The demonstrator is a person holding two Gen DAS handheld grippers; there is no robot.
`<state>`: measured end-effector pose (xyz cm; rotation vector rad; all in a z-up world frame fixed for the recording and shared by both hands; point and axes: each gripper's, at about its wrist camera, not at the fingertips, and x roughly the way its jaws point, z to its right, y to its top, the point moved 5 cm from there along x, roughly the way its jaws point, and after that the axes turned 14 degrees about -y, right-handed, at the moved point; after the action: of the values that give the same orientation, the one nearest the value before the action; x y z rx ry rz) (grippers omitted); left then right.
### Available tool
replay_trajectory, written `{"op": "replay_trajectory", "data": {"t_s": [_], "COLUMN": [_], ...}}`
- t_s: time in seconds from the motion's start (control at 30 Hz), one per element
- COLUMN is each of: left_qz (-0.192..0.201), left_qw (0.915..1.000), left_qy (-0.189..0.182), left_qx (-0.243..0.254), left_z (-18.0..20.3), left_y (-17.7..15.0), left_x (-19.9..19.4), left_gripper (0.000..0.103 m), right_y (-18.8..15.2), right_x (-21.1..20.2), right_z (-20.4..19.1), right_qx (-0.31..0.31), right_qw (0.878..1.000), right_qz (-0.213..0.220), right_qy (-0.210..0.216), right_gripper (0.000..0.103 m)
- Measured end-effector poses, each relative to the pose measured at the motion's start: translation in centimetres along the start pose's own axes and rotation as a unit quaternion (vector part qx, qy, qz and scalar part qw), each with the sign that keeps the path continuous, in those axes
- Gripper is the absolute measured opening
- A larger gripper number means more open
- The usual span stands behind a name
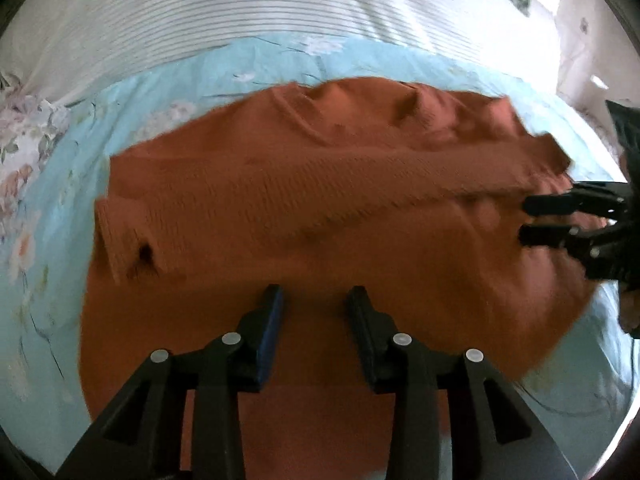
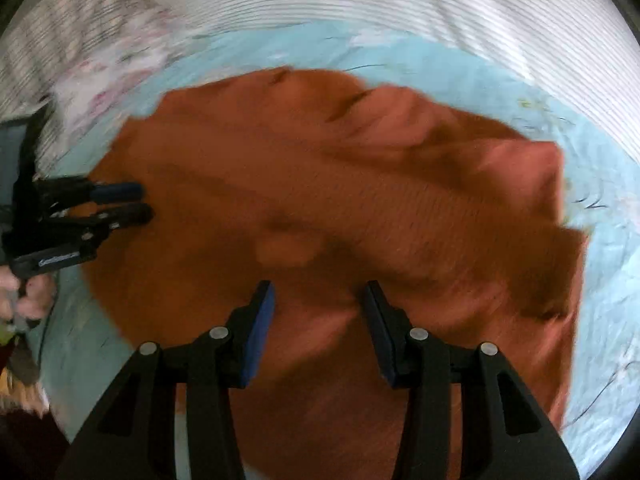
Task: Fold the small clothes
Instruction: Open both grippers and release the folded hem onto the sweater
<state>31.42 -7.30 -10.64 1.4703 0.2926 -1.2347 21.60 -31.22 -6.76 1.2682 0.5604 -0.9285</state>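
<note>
On the bed's blue floral sheet (image 1: 224,76), both the left hand-held gripper (image 1: 316,300) and the right hand-held gripper (image 2: 318,296) are hovering part-open and empty over the rust-orange knit sweater (image 1: 320,184), which wants smoothing flat ahead of them before re-gripping.

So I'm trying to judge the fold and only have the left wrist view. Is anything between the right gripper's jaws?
Observer: No. The right gripper stands open over the rust-orange garment, with cloth below the jaws and nothing clamped.
Operator: How does the garment's far right side lie?
Observer: A paler flap is folded over at that edge.
Operator: Who holds my gripper?
Observer: A hand grips the handle of the left gripper; the jaws are apart.
</note>
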Motion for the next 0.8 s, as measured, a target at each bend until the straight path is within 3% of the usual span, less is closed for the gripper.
{"op": "replay_trajectory", "data": {"t_s": [0.17,0.2,0.23,0.37,0.5,0.8], "left_qz": [0.034,0.041,0.052,0.076,0.089,0.1], "left_qw": [0.9966,0.9945,0.9899,0.9792,0.9768,0.976], "left_qy": [0.054,0.076,0.11,0.134,0.11,0.04], "left_qx": [-0.051,-0.059,-0.073,-0.132,-0.16,-0.189], "left_z": [-6.1,-7.1,-8.7,-12.7,-12.9,-6.4], "left_y": [4.5,5.1,5.9,6.0,3.2,-6.0], "left_x": [-0.4,-0.6,-1.0,-3.2,-5.1,-9.5], "left_gripper": [0.035,0.04,0.043,0.046,0.048,0.06], "right_y": [3.3,3.9,4.2,4.4,2.4,-2.7], "right_x": [1.0,0.9,0.7,-0.1,-1.9,-5.8], "right_z": [6.5,7.9,9.1,12.3,12.2,6.8], "right_qx": [0.088,0.106,0.124,0.181,0.181,0.159], "right_qw": [0.993,0.989,0.985,0.975,0.976,0.983], "right_qz": [0.02,0.028,0.034,0.034,0.035,0.041], "right_qy": [-0.081,-0.104,-0.114,-0.123,-0.115,-0.077], "right_gripper": [0.045,0.046,0.046,0.047,0.047,0.05]}}
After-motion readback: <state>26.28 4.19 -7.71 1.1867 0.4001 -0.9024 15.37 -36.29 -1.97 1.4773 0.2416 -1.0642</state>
